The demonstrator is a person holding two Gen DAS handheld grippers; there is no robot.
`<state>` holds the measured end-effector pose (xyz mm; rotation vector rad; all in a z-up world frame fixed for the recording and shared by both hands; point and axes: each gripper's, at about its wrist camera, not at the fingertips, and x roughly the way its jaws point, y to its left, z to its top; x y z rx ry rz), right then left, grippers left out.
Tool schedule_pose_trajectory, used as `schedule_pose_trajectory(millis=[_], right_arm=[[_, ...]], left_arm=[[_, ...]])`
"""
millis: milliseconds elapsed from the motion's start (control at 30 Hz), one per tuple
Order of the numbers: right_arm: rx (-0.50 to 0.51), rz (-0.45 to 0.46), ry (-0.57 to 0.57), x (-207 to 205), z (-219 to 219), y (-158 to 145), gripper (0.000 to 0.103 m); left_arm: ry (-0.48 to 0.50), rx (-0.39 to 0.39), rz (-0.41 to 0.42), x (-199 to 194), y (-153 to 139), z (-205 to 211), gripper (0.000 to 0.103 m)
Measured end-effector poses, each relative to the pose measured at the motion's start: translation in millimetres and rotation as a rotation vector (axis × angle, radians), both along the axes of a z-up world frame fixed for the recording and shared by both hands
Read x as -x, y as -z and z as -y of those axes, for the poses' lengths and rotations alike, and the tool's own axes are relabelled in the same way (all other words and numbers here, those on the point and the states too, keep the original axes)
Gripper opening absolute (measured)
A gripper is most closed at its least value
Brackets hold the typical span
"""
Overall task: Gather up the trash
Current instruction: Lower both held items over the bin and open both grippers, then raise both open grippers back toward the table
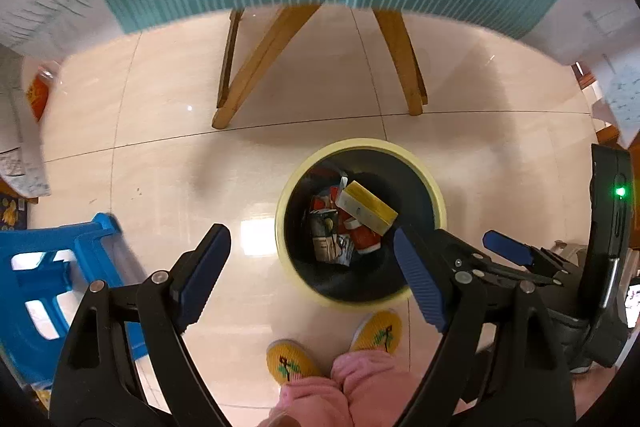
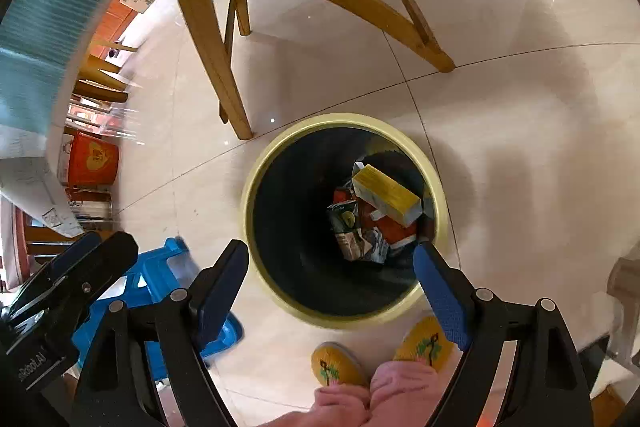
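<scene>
Left gripper point(image 1: 312, 267): jaws spread wide, nothing between the pads, pointed steeply down just left of the trash bin point(image 1: 434, 187). Right gripper point(image 2: 330, 287): jaws likewise wide apart and empty, directly above the bin point(image 2: 256, 187). Bin: round, pale yellow rim, dark interior, upright on tiled floor point(image 1: 160, 167) near wooden chair legs point(image 1: 260, 63). Inside: yellow-topped box point(image 2: 386, 195) tilted atop crumpled red and grey wrappers point(image 2: 356, 231). Blue stool point(image 1: 36, 287) at left. Yellow slippers point(image 2: 336, 363) at near edge.
</scene>
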<state>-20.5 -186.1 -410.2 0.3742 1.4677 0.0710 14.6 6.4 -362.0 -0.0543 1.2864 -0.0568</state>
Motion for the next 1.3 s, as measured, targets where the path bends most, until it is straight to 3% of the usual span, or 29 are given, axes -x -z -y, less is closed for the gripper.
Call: schedule_pose_trajectory(millis=[200,433,700,900,1100,1300], right_arm=[[0.008,0.006,-0.028,9.2,-3.4,-69.7,0.086],[0.008,0.039,-0.088,17.9,-17.6,-182.4,0.086],[0.013,0.161,-0.125,26.6,-38.2,-321.3,0.086],[0.027,0.296,-0.124,37.3,-47.9,-414.1,0.086],[0.065,0.425,-0.102,43.7,-53.3,-481.4,0.086],[0.128,0.513,-0.073,40.4,-57.7,-529.9,0.086]], left_arm=[[0.002,0.002,-0.002,20.0,-67.9,-8.0,0.082],[0.02,0.005,0.036,37.2,-173.7,-21.4,0.082],[0.079,0.002,0.171,59.4,-303.8,-29.7,0.082],[0.118,-0.009,0.317,74.5,-392.1,-38.6,0.082],[0.126,-0.007,0.444,79.0,-452.0,-55.7,0.082],[0.128,0.013,0.515,77.1,-490.1,-71.5,0.082]])
